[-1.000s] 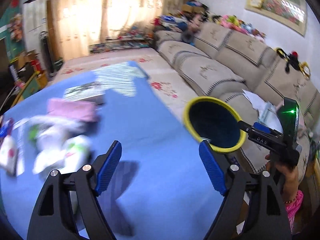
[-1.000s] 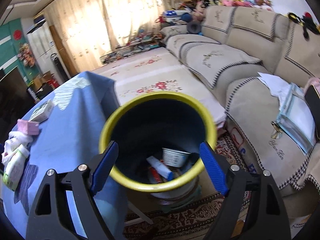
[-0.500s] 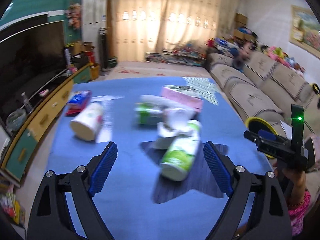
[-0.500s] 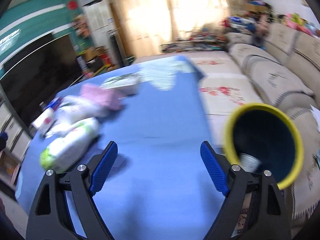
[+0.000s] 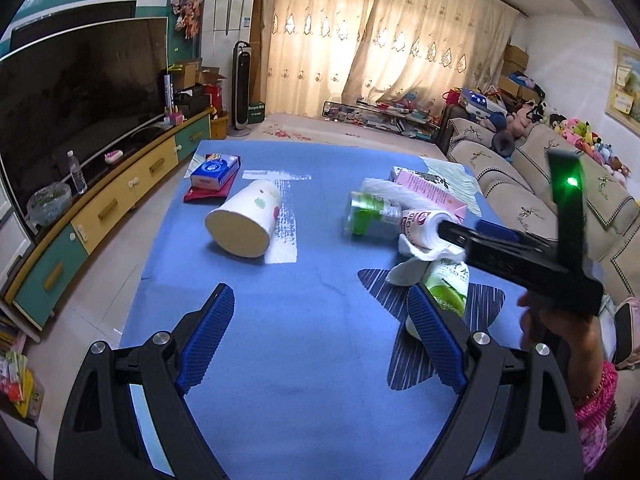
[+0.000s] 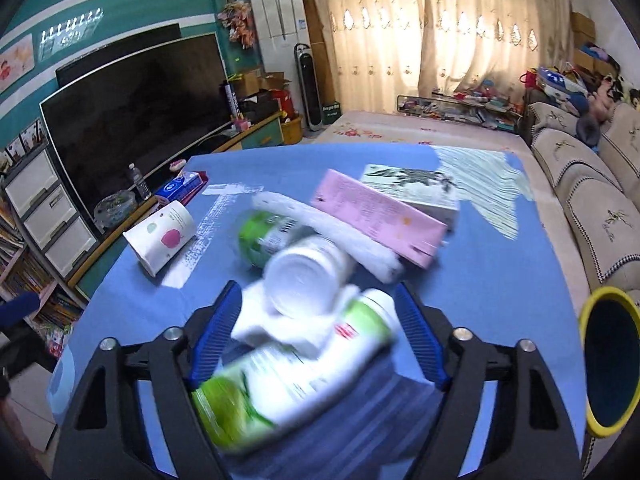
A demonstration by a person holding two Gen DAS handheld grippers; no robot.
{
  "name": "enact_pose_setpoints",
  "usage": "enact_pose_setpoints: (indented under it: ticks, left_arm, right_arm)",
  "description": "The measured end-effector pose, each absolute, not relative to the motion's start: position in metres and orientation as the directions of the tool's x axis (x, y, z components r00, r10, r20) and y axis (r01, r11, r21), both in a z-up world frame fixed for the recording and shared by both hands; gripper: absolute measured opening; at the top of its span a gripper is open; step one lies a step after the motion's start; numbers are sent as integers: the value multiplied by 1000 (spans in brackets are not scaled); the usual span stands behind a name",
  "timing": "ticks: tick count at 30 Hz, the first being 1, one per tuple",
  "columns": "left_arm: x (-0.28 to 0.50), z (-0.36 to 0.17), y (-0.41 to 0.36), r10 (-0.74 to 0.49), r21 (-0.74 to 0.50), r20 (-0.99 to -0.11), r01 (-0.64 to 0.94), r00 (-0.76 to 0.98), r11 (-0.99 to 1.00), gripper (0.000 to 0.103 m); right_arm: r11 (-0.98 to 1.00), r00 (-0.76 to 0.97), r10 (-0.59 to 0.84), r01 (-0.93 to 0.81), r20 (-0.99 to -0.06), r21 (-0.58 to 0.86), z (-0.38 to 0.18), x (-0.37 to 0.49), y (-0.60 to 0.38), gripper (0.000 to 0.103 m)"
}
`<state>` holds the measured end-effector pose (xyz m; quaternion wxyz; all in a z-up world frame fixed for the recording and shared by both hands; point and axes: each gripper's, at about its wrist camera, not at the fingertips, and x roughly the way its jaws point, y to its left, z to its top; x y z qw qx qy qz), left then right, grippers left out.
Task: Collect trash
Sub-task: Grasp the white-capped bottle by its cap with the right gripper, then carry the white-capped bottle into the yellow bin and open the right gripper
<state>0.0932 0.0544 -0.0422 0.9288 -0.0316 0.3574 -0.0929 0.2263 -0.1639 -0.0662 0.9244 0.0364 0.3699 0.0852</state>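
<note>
Blur smears the green-white bottle [image 6: 288, 368] between the wide right claw [image 6: 318, 336]; left claw [image 5: 320, 336] wide, empty

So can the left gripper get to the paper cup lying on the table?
Probably yes. The left gripper is open, and only bare blue table lies between it and the cup, which sits apart from the other trash.

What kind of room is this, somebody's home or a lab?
Most likely a lived-in family living room. A large curved television stands on a low cabinet, a long beige sofa lined with stuffed toys runs along the wall, and drawn curtains cover the window beyond the blue table.
</note>
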Motion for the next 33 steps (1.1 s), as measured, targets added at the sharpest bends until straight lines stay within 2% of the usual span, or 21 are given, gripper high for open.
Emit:
enact_pose_setpoints:
  ticks: [9, 14, 16, 33]
  left_arm:
    - [97, -53, 66, -210, -153, -669, 144, 713, 978, 87]
    - [99, -57, 64, -221, -163, -676, 150, 703, 975, 87]
    - [100, -58, 63, -226, -164, -678, 156, 700, 974, 87]
    - [100, -60, 45, -252, -159, -681, 197, 688, 967, 87]
  right_arm:
    - [992, 675, 129, -76, -726, 105, -87, 250, -156, 58]
    - [992, 665, 123, -73, -736, 100, -94, 256, -154, 57]
    - [992, 668, 121, -71, -734, 99, -94, 256, -154, 47]
    - [967, 773, 238, -134, -588, 215, -24, 203, -185, 45]
